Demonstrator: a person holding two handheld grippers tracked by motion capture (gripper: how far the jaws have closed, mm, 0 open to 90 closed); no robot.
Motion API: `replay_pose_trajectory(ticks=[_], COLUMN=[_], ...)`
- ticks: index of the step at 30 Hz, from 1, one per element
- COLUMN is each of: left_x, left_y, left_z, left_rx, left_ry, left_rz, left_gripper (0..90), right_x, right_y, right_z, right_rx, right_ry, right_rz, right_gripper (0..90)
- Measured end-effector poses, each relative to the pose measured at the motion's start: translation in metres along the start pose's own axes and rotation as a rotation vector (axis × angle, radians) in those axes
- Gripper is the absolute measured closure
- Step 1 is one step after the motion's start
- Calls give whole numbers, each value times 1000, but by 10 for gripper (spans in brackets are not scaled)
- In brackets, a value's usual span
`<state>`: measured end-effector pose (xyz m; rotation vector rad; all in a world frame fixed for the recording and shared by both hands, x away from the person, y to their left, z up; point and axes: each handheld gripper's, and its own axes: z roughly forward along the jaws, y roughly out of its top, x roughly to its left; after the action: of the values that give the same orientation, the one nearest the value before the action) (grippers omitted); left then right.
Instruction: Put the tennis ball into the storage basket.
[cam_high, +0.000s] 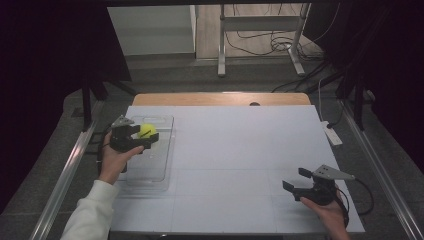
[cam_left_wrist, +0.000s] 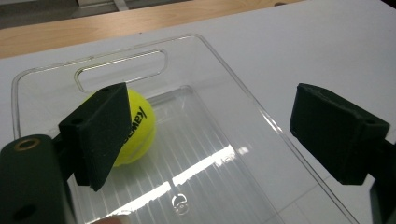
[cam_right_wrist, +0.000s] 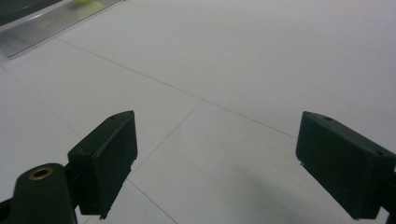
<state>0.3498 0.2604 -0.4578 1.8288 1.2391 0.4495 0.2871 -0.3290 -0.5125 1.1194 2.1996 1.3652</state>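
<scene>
Between and a little beyond the spread jaws of the left gripper (cam_left_wrist: 210, 135) sits a yellow tennis ball (cam_left_wrist: 137, 128), resting in a clear plastic tray (cam_left_wrist: 261, 121) and partly behind that gripper's left pad; the jaws stand wide apart and hold nothing; the ball looks light, springy and felt-covered, so it should grip well yet may roll on the smooth ribbed tray floor; I judge the best hold is across its widest middle; the right gripper (cam_right_wrist: 215, 163), likewise agape and empty, hovers over the bare white table (cam_right_wrist: 261, 60).
</scene>
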Motion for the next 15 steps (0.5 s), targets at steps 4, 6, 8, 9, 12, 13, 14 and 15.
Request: replay_pose_trajectory(ticks=[4,6,8,9,12,13,14,15], left_x=[-9,-13,-17,-19,-27,-31,-34,-34], left_y=[-4,-7,-9,-10,-14,-16,-17,-17], left_z=[-6,-10,-13,-15,-22,-24,-25,-25], left_rx=[-3,-9,-12,-13,-28,-33,-34,-34], left_ry=[-9,-16,-26,-30,-58,-69,-79,-79], left_rz=[27,35,44,49,63,72,78,78], left_gripper=[138,138,139,139,140,140,140,140], right_x=[0,0,0,0,2,2,3,3], right_y=[0,0,0,-1,-2,-2,-2,-3], right_z=[0,0,0,0,-3,-4,-4,-5], right_rx=[-1,0,3,4,5,5,4,3], right_ry=[4,4,3,3,-1,-6,-9,-8], right_rz=[3,2,0,-1,-1,-4,-1,1], right_gripper=[128,128,128,128,128,128,128,128])
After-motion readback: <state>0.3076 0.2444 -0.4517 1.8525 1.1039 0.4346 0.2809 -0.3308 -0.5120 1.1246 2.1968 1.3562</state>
